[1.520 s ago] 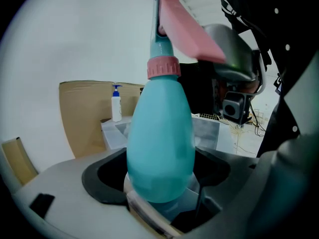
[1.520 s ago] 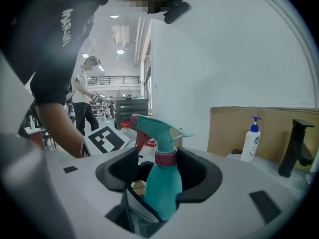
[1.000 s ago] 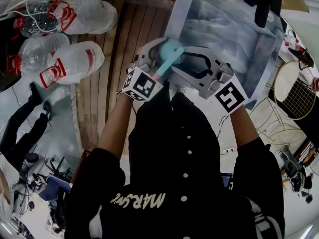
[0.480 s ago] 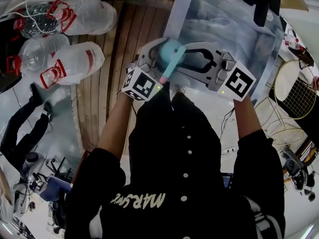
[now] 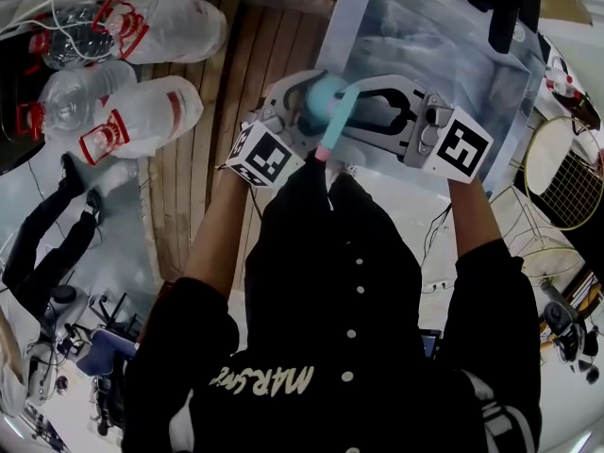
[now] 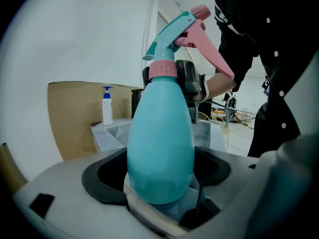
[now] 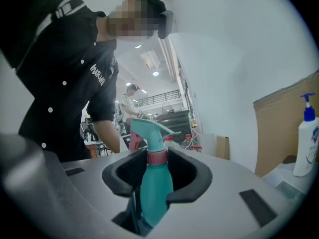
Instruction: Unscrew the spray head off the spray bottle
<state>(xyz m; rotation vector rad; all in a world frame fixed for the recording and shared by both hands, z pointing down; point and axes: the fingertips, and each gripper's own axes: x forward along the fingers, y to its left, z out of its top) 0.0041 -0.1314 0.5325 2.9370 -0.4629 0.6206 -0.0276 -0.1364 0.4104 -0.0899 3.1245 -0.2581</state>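
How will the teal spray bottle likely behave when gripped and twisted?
The smooth, egg-shaped spray bottle probably slips or spins in the left tongs. It looks stiff: no denting shows where clamped. The pink collar likely gives the right tongs firmer purchase.

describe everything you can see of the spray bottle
The spray bottle looks like smooth, opaque teal plastic, with an egg-shaped body narrowing to the neck. On top sits a teal spray head with a pink trigger pointing toward the person and a pink collar seated on the neck. It is held in the air before the person's chest. The left gripper clamps its lower body, and the right gripper has its fingers on the collar.
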